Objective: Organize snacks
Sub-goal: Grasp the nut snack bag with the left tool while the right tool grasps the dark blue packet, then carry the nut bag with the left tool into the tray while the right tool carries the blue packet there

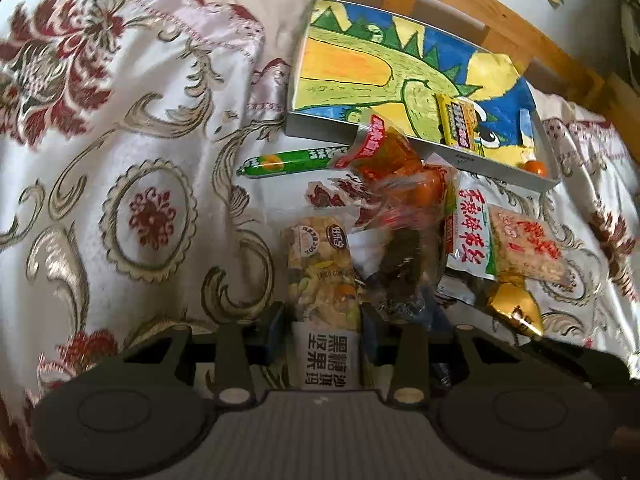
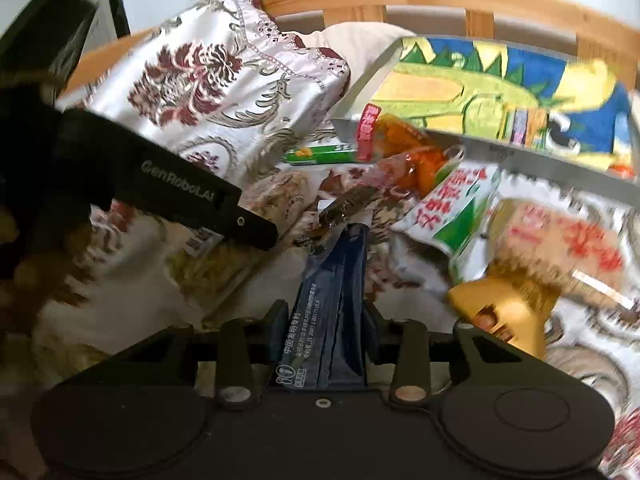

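My left gripper is shut on a clear nut bar packet with a white label, which lies lengthwise between the pads. My right gripper is shut on a dark blue packet with white print. Beyond both lies a loose pile of snacks: a green sausage stick, an orange-red packet, a green-and-white packet, a pink crispy-rice packet and a gold-wrapped sweet. In the right wrist view one of the left gripper's black fingers crosses from the left over the nut bar.
A shallow box lined with a dinosaur drawing sits behind the pile; a yellow packet and a small orange ball lie in it. Everything rests on a floral bedcover. A wooden rail runs along the back.
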A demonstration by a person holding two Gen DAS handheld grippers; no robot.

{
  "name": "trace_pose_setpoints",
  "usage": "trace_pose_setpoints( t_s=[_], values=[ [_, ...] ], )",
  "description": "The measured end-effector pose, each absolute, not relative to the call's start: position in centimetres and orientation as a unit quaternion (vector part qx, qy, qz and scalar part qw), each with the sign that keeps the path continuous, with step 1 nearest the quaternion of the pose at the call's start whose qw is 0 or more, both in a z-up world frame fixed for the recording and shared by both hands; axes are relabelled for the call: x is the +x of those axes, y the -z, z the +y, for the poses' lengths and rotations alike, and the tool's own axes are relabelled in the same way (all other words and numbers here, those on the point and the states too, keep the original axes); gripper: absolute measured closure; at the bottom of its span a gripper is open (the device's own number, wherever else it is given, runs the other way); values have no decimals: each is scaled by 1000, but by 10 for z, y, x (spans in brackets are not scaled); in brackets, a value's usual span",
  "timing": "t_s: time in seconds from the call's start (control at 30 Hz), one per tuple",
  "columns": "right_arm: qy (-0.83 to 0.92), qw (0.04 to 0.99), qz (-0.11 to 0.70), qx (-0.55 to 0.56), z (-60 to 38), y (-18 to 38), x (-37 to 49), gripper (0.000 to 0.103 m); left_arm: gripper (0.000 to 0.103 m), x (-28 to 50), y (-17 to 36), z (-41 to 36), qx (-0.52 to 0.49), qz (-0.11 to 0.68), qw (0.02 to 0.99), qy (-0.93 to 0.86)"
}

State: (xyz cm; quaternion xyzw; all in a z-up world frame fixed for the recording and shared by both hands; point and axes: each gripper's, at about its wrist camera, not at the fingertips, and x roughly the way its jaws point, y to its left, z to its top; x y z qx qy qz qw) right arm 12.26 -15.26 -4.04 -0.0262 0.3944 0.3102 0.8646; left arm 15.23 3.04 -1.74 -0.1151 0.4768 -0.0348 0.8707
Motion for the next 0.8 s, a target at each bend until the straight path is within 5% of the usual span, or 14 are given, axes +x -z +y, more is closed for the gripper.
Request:
trace_pose_setpoints(
  t_s=[0.2,0.6,0.8],
  values=[
    [-331,857,396,5,-151,37,118,64,60,142,3,40,-124,441,888,31],
    [-289,894,244,-241,-127,28,84,64,60,140,-3,40,-130,420,898,30],
    [-265,899,209,-279,-132,25,89,64,60,142,-5,34,-127,408,903,37]
  ],
)
